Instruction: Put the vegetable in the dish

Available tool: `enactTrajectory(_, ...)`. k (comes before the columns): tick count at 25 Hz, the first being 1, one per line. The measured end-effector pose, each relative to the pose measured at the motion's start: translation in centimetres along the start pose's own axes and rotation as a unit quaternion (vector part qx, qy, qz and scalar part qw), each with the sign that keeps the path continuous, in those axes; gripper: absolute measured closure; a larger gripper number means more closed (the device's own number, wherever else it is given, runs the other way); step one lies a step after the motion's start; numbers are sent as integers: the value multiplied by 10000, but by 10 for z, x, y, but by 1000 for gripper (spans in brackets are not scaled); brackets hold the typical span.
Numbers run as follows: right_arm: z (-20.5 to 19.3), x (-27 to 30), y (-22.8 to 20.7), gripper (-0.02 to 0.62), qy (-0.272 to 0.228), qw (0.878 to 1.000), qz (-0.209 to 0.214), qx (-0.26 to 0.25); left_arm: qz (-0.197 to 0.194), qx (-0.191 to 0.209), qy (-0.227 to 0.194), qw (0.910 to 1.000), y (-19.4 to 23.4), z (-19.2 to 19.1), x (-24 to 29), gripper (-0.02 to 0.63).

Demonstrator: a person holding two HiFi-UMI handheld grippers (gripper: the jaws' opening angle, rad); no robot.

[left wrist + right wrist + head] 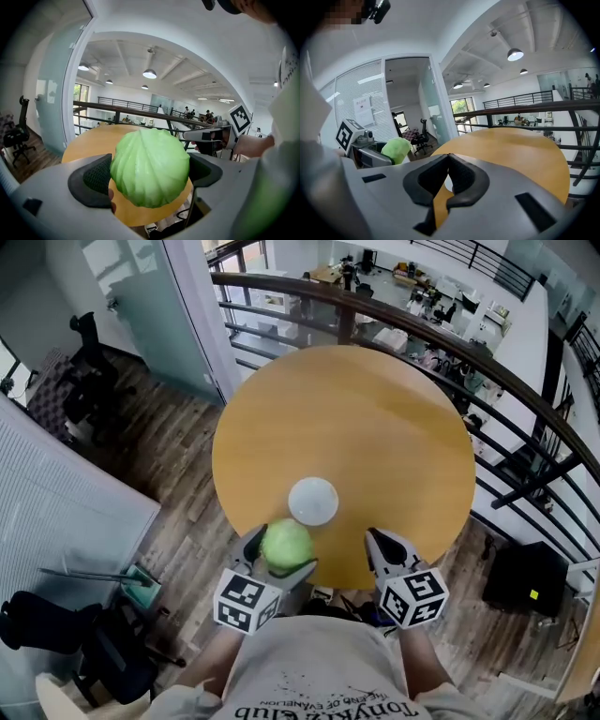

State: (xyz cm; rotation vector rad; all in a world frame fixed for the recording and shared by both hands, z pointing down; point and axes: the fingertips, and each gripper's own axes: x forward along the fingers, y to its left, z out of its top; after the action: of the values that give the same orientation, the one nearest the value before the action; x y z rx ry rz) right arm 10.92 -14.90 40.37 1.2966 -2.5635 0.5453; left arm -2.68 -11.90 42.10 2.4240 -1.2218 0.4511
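A light green cabbage (pixel 286 544) is clamped between the jaws of my left gripper (pixel 281 557), held over the near edge of the round wooden table (pixel 375 418). In the left gripper view the cabbage (pixel 150 168) fills the space between the black pads (pixel 96 177). A small white dish (pixel 313 501) sits on the table just beyond the cabbage. My right gripper (pixel 380 545) hovers at the near edge to the right, jaws shut together with nothing in them (pixel 448 180). From the right gripper view the cabbage (pixel 396 149) shows at the left.
A dark metal railing (pixel 525 399) curves round the far and right sides of the table. A glass partition (pixel 159 306) and black office chairs (pixel 84 371) stand to the left. A black box (pixel 527 577) sits on the floor at the right.
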Motion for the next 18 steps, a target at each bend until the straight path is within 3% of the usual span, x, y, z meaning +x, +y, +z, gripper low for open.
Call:
enactTrajectory(9,-2,19,-21,572,86,9998,72,136,100,-43,117,9999,14,6,22,118)
enactTrajectory(18,10,30,-28,572,-39,9991,-328,265,-175,219,336,9990,37,15,38,118)
